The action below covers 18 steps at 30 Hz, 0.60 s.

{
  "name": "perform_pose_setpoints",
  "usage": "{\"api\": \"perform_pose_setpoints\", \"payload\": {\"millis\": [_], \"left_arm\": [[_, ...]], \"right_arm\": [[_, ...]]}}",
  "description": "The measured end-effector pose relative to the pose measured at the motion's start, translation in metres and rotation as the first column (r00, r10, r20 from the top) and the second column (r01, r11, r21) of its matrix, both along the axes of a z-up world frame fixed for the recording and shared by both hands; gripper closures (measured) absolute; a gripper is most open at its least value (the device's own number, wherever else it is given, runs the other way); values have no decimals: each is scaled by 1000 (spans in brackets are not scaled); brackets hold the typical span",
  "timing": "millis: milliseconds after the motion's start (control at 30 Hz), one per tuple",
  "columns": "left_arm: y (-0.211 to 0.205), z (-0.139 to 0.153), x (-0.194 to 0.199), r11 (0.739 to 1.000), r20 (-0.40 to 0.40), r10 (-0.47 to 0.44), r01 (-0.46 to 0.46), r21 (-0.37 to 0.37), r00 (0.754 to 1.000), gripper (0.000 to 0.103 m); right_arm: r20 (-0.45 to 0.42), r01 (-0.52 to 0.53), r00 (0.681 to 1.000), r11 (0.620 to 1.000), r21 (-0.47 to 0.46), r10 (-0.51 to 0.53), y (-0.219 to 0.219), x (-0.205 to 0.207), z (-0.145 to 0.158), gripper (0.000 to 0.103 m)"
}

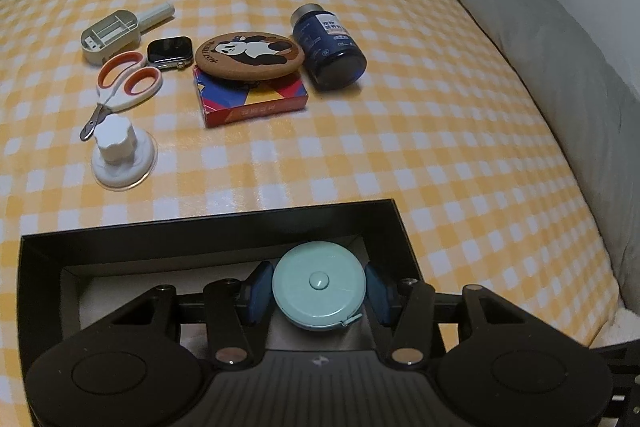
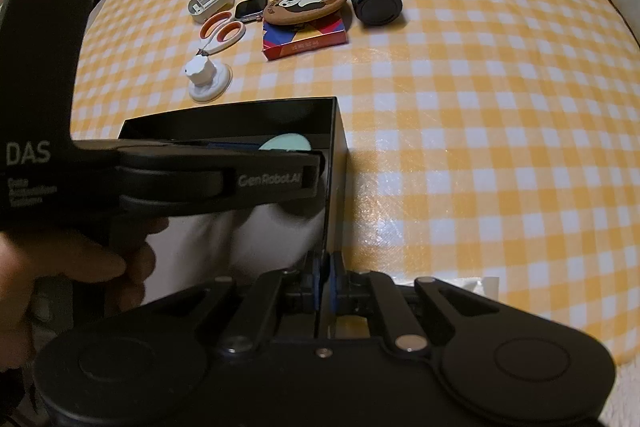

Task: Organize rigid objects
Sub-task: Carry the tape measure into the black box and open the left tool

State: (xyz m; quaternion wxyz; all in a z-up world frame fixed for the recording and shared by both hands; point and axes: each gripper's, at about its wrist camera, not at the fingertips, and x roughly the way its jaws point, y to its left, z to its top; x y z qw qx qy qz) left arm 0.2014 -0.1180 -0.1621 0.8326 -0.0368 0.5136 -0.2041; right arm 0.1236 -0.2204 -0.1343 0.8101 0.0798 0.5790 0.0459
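Right gripper (image 2: pixel 325 281): jaws clamped on the near right wall of the black box (image 2: pixel 335 163), steadying it.
Left gripper (image 1: pixel 318 287): grasping the mint tape measure (image 1: pixel 319 285) between its blue pads, held inside the box, above its pale floor.
Progress: judged early; apart from the tape measure, nothing visible in the box.
Left to do: suction knob (image 1: pixel 120 151), scissors (image 1: pixel 124 83), card box (image 1: pixel 250 99) with panda coaster (image 1: pixel 248 55) on top, smartwatch (image 1: pixel 170 51), grey scoop (image 1: pixel 116 33), blue bottle (image 1: pixel 328 47) on its side, all on the checked cloth (image 1: pixel 400 147) beyond.
Writing: "DAS" and "GenRobot.AI" on the left tool; bottle label unreadable.
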Motion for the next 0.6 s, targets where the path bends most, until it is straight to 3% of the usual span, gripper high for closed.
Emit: {"api": "perform_pose_setpoints", "payload": {"millis": [167, 433, 600], "left_arm": [[-1, 1, -1, 1000, 13, 13, -13, 28, 1000, 29], [4, 8, -1, 999, -17, 28, -27, 31, 999, 18], [6, 33, -1, 999, 49, 22, -24, 38, 999, 8]], "right_arm": [[-2, 1, 1000, 1000, 2, -1, 0, -1, 0, 97], [-2, 1, 1000, 1000, 2, -1, 0, -1, -1, 97], [-2, 3, 1000, 1000, 6, -3, -1, -1, 0, 97]]}}
